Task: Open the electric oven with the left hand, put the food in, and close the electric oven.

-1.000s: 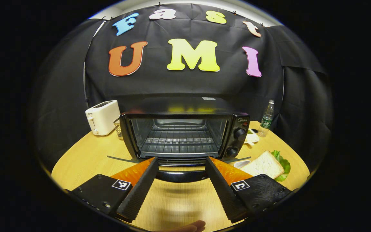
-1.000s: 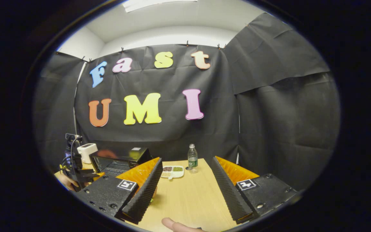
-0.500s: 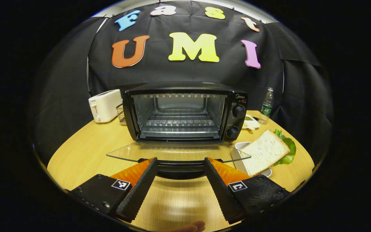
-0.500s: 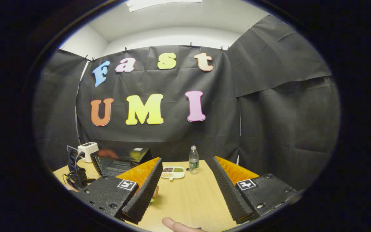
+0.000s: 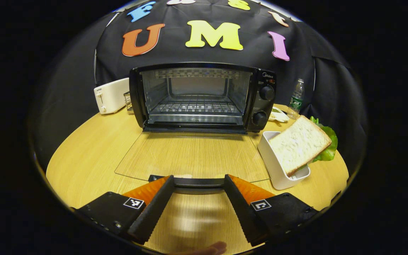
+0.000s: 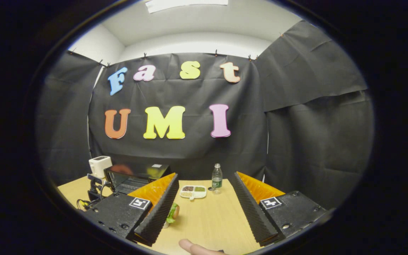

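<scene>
door-opening step about done: in the left gripper view the oven (image 5: 204, 99) stands at the back of the table (image 5: 90, 152), its glass door (image 5: 190, 156) swung flat down toward me, rack bare inside. my left gripper (image 5: 198, 184) sits at the door handle (image 5: 198, 182), fingers spread wide either side of it, not pinching anything. the food, a sandwich (image 5: 299, 143) of bread and lettuce, leans in a white holder (image 5: 275, 166) just right of the open door. my right gripper (image 6: 204, 203) hangs over bare table with the fingers wide apart, holding nothing. next i judge: left lets go of the handle and backs off, right goes for the sandwich and slides it onto the rack, then close the door
</scene>
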